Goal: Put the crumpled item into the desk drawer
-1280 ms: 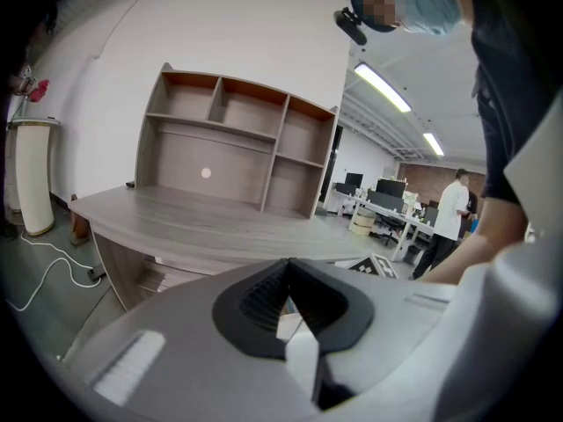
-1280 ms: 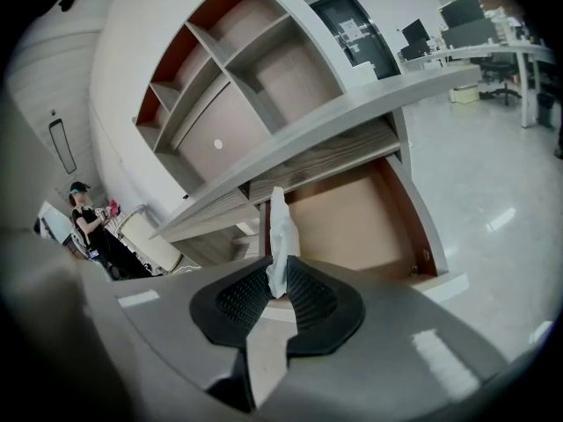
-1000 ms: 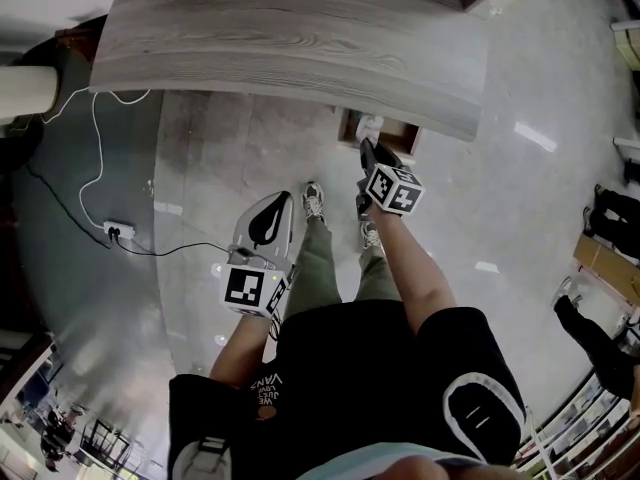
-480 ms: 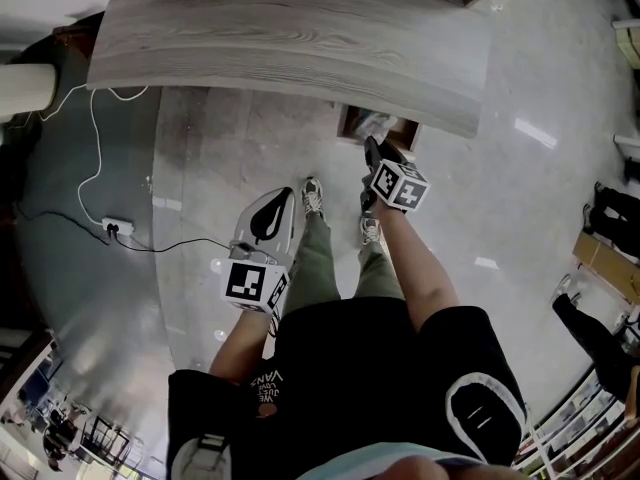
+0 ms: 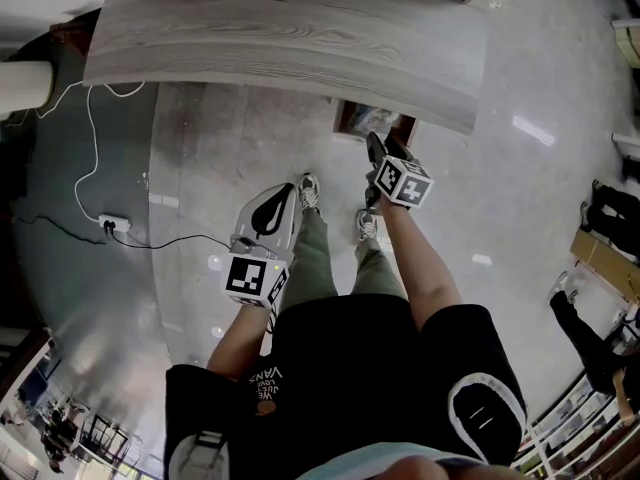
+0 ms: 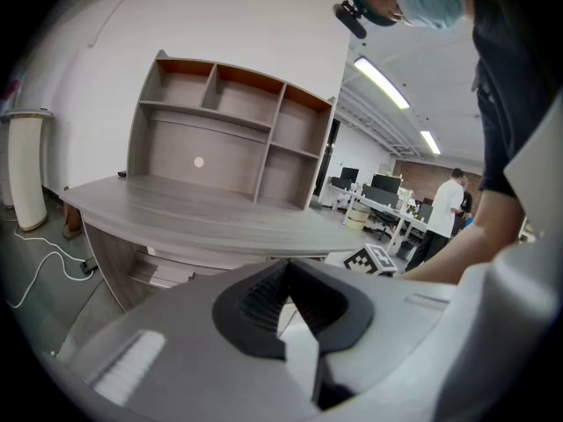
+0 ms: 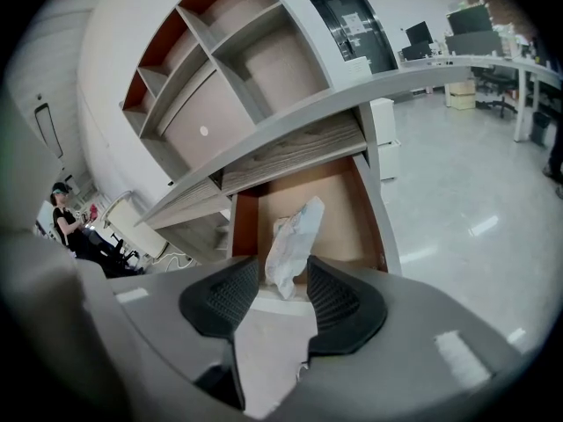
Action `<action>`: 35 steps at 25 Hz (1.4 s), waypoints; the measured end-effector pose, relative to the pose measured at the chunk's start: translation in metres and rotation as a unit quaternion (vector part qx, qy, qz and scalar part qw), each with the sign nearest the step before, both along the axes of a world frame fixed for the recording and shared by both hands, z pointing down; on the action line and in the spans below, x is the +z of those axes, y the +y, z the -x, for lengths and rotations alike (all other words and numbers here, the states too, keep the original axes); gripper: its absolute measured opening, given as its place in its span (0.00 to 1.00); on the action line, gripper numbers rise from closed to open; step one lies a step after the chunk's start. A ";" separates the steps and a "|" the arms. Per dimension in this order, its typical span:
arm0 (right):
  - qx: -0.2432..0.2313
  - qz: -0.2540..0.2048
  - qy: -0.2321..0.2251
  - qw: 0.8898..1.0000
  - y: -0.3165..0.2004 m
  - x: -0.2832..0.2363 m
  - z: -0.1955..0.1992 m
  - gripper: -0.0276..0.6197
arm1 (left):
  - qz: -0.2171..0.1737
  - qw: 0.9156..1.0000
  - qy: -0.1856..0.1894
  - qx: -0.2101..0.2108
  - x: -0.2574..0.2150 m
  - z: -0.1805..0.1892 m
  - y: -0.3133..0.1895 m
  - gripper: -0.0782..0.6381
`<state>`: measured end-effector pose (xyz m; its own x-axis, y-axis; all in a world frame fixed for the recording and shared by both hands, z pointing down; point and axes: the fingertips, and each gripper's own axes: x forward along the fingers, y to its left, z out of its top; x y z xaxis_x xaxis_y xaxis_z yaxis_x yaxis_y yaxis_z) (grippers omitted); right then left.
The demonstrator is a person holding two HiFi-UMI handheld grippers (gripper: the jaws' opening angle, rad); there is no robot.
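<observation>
The crumpled white item (image 7: 295, 240) hangs over the open wooden drawer (image 7: 374, 209) under the grey desk top (image 5: 280, 38). Its lower end sits between the fingertips of my right gripper (image 7: 283, 281). The jaws are opening and the pads stand clear of it on both sides. In the head view my right gripper (image 5: 378, 148) points into the drawer (image 5: 358, 118) at the desk's front edge. My left gripper (image 5: 283, 194) hangs lower at the left, over the floor, its tips together and holding nothing. The left gripper view shows those closed tips (image 6: 286, 266) aimed at the desk (image 6: 193, 209).
A shelf unit (image 6: 229, 139) stands on the desk. A power strip (image 5: 112, 223) with a white cable lies on the floor at the left. The person's shoes (image 5: 310, 196) stand just before the drawer. Other people and desks are off to the right.
My right gripper has shifted a little to the right at the drawer. The white item that showed at the drawer front in the head view is now barely visible there. The left gripper has hardly moved.
</observation>
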<state>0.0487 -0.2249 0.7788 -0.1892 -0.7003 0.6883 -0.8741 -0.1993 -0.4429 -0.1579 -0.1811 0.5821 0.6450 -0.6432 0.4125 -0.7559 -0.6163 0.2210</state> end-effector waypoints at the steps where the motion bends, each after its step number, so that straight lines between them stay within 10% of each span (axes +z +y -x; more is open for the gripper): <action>1: 0.002 0.001 0.001 1.000 0.000 -0.001 -0.002 0.28 | 0.000 1.000 0.000 0.000 0.000 0.000 0.000 0.18; 35: -0.005 -0.025 -0.011 1.000 0.018 -0.031 -0.027 0.28 | -0.013 1.000 0.001 0.009 -0.013 -0.031 0.018 0.18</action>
